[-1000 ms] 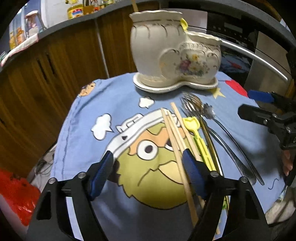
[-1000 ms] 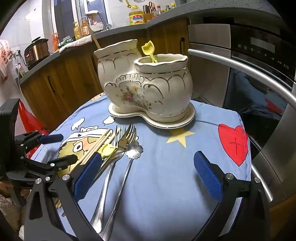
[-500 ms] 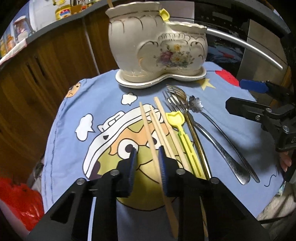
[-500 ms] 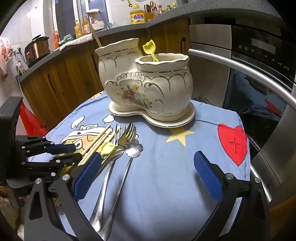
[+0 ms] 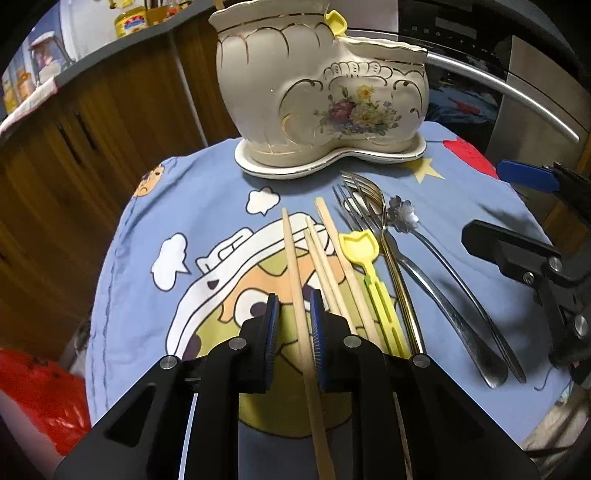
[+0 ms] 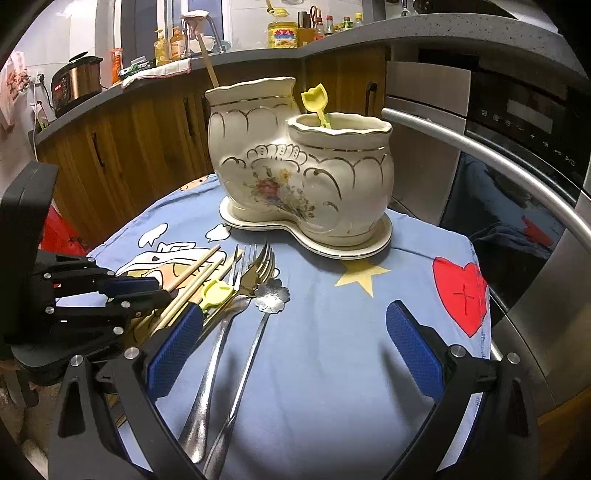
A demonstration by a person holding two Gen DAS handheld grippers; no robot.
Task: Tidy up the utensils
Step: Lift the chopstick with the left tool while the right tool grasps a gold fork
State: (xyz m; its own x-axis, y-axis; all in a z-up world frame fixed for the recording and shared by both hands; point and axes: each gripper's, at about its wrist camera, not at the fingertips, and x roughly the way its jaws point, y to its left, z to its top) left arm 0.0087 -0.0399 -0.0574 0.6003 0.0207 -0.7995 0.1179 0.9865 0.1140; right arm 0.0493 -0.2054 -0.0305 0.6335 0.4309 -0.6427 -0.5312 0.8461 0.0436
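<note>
Several wooden chopsticks (image 5: pixel 327 258) lie side by side on the blue cartoon cloth (image 5: pixel 147 229). My left gripper (image 5: pixel 294 306) is shut on the leftmost chopstick (image 5: pixel 290 251), whose far end points at the boot-shaped ceramic holder (image 5: pixel 317 92). To their right lie a yellow plastic fork (image 5: pixel 360 247), metal forks (image 5: pixel 362 199) and a flower-headed spoon (image 5: pixel 402 214). My right gripper (image 6: pixel 293 314) hovers open over the fork and spoon handles. The holder (image 6: pixel 295 177) has a yellow fork (image 6: pixel 314 98) in its low part and a wooden stick (image 6: pixel 207 59) in its tall part.
An oven with a long steel handle (image 6: pixel 480 147) stands close behind on the right. Wooden cabinets (image 5: pixel 92 129) run along the left, under a counter with bottles (image 6: pixel 282 35). A red bag (image 5: pixel 33 387) sits on the floor at the left.
My left gripper went from wide open to shut around the leftmost chopstick and moved slightly closer to the holder. The right gripper stayed open and still.
</note>
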